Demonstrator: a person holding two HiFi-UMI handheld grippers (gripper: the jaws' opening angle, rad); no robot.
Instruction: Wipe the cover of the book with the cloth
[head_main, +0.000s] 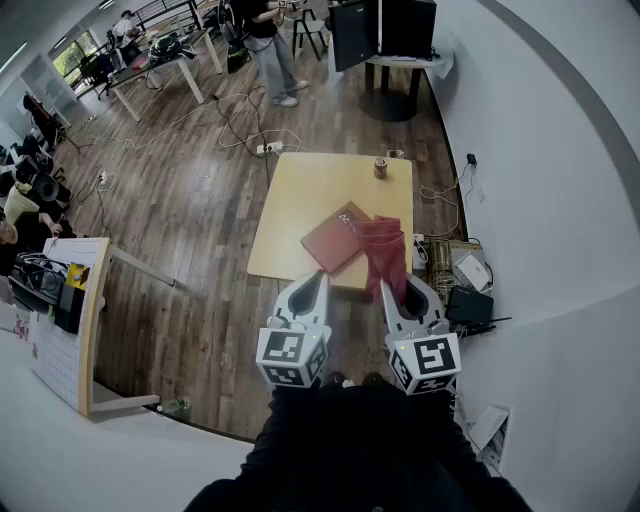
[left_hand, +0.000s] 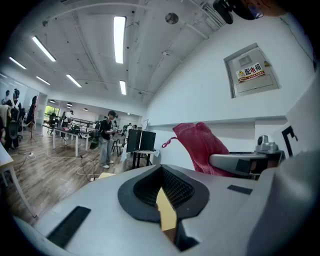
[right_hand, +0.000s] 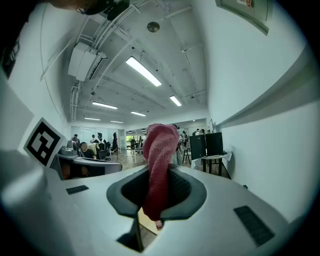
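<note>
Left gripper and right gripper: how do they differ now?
The right gripper is shut on the dark red knitted cloth; the left gripper is shut on nothing. The left gripper's cube bears a different marker pattern from the right gripper's. Both are grey.

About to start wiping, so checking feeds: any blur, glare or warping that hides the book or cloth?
Head view: sharp, evenly lit, fisheye curving the walls; book and cloth clear. Left gripper view: bright ceiling lights, no book shown. Right gripper view: cloth fills the centre, book not seen.
</note>
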